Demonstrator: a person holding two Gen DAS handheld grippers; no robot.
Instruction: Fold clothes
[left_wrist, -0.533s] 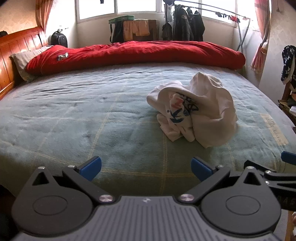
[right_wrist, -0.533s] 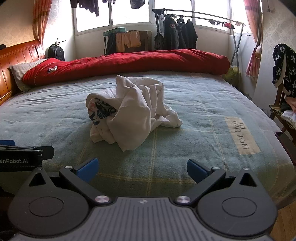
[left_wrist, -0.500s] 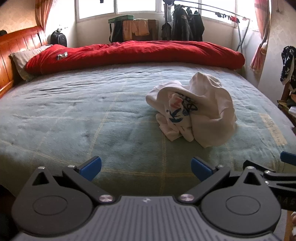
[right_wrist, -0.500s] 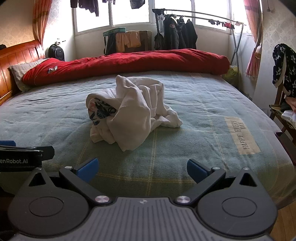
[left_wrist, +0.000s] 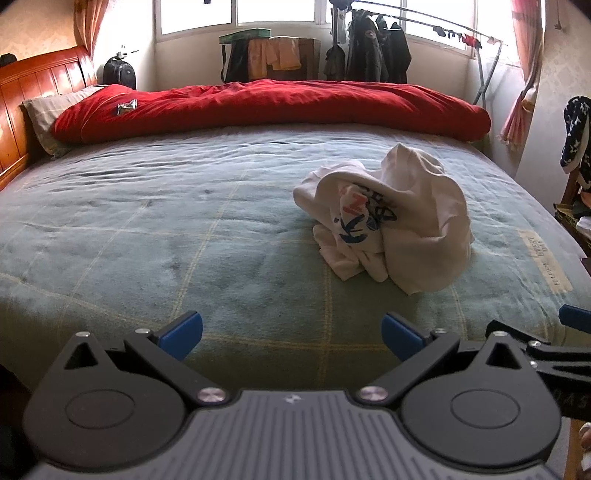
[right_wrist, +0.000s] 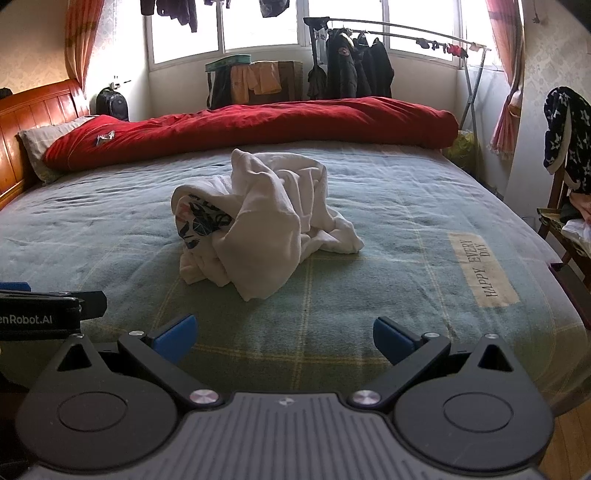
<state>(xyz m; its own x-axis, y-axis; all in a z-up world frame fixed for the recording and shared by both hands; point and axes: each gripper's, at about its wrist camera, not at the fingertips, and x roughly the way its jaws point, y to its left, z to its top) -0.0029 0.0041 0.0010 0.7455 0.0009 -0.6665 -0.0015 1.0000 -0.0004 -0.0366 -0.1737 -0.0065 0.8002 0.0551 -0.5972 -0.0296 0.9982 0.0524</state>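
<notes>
While nothing has visibly shifted since half a second ago, the left gripper (left_wrist: 291, 332) and right gripper (right_wrist: 282, 334) hover with jaws spread wide and empty, short of the crumpled white T-shirt (right_wrist: 258, 221) on the bed (right_wrist: 369, 314); folding hasn't begun.

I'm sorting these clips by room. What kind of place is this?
A home bedroom, most likely: a wide bed with a wooden headboard and red duvet, and a rack of hanging coats by the window. A crumpled white shirt lies on the bed.
</notes>
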